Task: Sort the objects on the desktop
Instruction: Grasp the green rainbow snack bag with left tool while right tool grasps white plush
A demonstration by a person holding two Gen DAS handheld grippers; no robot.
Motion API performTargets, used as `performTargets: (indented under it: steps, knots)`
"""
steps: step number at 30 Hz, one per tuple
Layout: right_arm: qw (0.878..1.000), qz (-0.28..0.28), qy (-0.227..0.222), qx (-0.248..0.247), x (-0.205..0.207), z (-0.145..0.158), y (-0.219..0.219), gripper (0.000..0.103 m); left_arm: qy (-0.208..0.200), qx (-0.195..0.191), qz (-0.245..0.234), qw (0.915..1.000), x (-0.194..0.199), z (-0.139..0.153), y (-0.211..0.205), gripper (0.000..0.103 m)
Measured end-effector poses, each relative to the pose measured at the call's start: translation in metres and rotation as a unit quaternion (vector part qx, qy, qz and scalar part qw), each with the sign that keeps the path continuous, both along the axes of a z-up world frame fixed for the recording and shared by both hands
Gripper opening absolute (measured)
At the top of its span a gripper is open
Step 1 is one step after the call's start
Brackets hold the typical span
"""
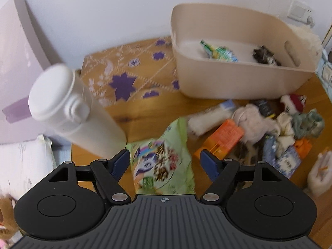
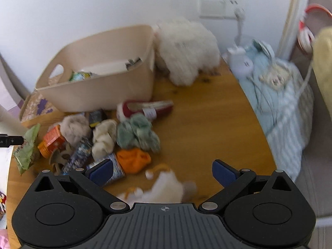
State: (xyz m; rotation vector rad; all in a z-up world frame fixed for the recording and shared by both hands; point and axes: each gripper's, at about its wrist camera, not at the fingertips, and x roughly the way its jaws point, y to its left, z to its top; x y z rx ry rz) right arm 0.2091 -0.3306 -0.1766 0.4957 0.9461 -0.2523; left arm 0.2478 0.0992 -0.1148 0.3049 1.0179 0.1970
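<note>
My left gripper (image 1: 165,162) stands open over a green snack bag (image 1: 161,161), which lies between its blue pads without being pressed. A beige bin (image 1: 238,83) at the back holds a green packet (image 1: 219,51) and a dark item (image 1: 265,57). My right gripper (image 2: 164,172) is open above a white fluffy thing with orange trim (image 2: 164,186) on the wooden table (image 2: 207,128). Left of it lies a pile: an orange cloth (image 2: 133,158), grey-green socks (image 2: 137,134), cream socks (image 2: 103,137), an orange box (image 2: 51,141). The same beige bin (image 2: 97,91) sits behind the pile.
A tall white bottle (image 1: 68,108) stands just left of the left gripper. A purple-flowered box (image 1: 128,76) sits beside the bin. A white plush (image 2: 186,49) leans by the bin's right end. Light blue bedding (image 2: 276,95) borders the table's right edge.
</note>
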Motion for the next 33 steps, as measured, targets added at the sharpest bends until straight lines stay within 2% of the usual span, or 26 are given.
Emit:
performTargets:
  steps: [9, 15, 23, 25, 27, 28, 32, 33]
  knots:
    - [0.999, -0.011, 0.046, 0.019, -0.006, -0.032, 0.015, 0.103, 0.014, 0.000, 0.032, 0.9994, 0.007, -0.016, 0.023, 0.076]
    - [0.997, -0.020, 0.072, 0.034, 0.004, -0.053, 0.018, 0.103, 0.033, -0.023, 0.044, 0.9982, 0.018, -0.029, 0.029, 0.078]
    - [0.994, -0.043, 0.088, 0.053, 0.010, -0.073, 0.017, 0.103, 0.041, -0.005, 0.034, 0.9986, 0.026, -0.049, 0.029, 0.083]
    - [0.993, -0.044, 0.092, 0.055, 0.011, -0.076, 0.018, 0.098, 0.051, -0.003, 0.036, 0.9981, 0.029, -0.055, 0.031, 0.082]
    - [0.993, -0.043, 0.097, 0.058, 0.012, -0.079, 0.019, 0.086, 0.059, 0.000, 0.035, 0.9977, 0.030, -0.060, 0.031, 0.073]
    - [0.992, -0.042, 0.099, 0.059, 0.012, -0.080, 0.020, 0.084, 0.060, 0.002, 0.031, 0.9977, 0.030, -0.063, 0.031, 0.070]
    - [0.991, -0.048, 0.101, 0.069, 0.011, -0.083, 0.019, 0.074, 0.053, 0.010, 0.014, 0.9984, 0.026, -0.067, 0.027, 0.066]
    - [0.991, -0.049, 0.102, 0.070, 0.011, -0.084, 0.019, 0.068, 0.051, 0.010, 0.012, 0.9986, 0.026, -0.067, 0.026, 0.064]
